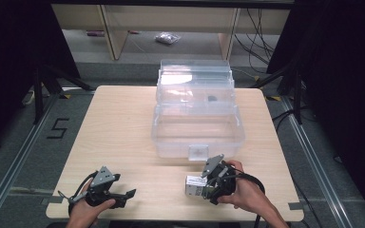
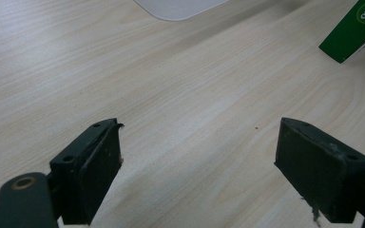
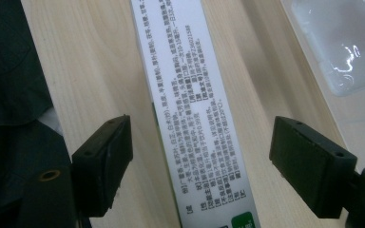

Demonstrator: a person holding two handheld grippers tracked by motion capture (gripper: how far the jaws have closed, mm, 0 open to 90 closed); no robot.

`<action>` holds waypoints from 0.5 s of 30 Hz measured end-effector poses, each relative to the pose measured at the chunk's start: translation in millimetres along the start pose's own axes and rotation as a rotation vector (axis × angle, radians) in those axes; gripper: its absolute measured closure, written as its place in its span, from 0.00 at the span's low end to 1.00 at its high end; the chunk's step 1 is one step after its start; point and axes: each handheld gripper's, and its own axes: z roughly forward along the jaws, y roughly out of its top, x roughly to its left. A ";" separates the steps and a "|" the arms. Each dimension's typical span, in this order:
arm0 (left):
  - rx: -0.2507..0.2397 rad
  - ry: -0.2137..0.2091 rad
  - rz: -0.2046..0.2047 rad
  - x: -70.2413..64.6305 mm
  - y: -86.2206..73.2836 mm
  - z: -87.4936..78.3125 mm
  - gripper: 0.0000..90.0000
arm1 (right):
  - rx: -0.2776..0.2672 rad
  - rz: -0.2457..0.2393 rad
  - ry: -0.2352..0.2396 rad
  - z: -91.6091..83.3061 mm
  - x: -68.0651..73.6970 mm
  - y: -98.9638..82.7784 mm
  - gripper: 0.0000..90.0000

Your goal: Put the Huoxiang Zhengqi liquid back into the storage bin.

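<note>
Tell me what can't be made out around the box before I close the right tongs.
- Box: high view, right tongs and hand cover its right part.
- Box print: right gripper view, too small to read.
- Dark item in clear bin: high view, too small to identify.

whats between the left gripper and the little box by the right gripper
Only bare table: in the high view, nothing lies between the left gripper and the box.

Grey floor (image 1: pixel 14 142) under pale wooden table (image 1: pixel 119 123), black curtains (image 1: pixel 9 42) alongside.
</note>
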 end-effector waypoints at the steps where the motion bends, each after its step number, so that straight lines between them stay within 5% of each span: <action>1: 0.001 0.000 0.000 -0.1 0.1 -0.1 0.17 | 0.000 0.000 0.000 0.0 0.0 0.0 0.26; 15: -0.001 -0.001 0.000 -0.2 0.1 -0.2 0.17 | 0.041 -0.031 0.040 13.1 -2.0 5.1 0.32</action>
